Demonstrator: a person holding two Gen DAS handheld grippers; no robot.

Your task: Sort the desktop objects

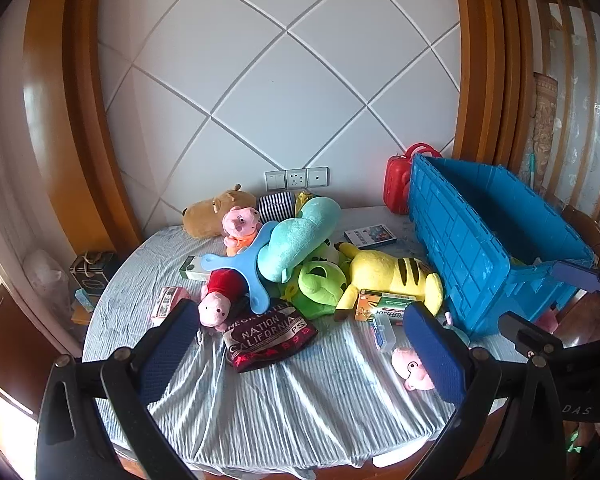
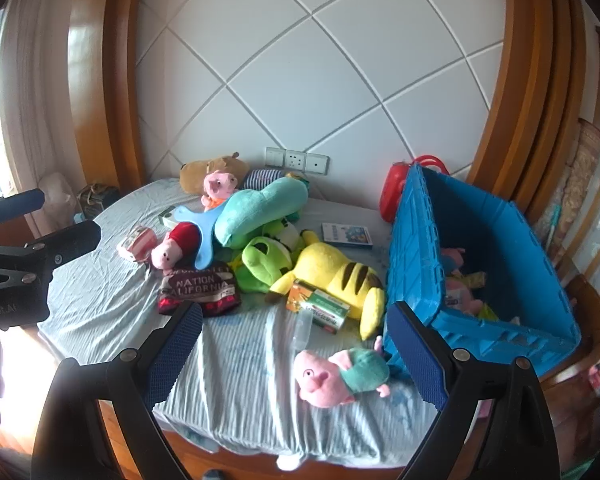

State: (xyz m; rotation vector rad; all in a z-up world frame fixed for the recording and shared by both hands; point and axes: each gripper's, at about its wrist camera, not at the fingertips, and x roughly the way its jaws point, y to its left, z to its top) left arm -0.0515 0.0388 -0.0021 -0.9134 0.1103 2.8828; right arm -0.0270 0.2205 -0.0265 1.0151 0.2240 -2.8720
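Observation:
A heap of plush toys lies on the cloth-covered table (image 1: pixel 284 404): a yellow striped plush (image 1: pixel 388 276) (image 2: pixel 336 272), a green frog (image 1: pixel 320 288), a teal plush (image 2: pixel 260 212) and a pig in red (image 1: pixel 220 300). A dark beanie (image 1: pixel 268 332) (image 2: pixel 200 288) lies in front of them. A pig plush in a green top (image 2: pixel 340 372) (image 1: pixel 412 368) lies near the front edge, ahead of my right gripper (image 2: pixel 296 344), which is open and empty. My left gripper (image 1: pixel 300 344) is open too, hovering before the beanie. The blue crate (image 2: pixel 412 248) (image 1: pixel 460 248) stands at the right with plush toys inside.
Small cartons (image 2: pixel 320 304) and a clear box (image 1: pixel 384 332) lie beside the yellow plush. A flat box (image 2: pixel 346 234) and a red case (image 1: pixel 398 184) sit near the back wall. A brown plush (image 1: pixel 216 212) lies far left. Wooden frames flank the table.

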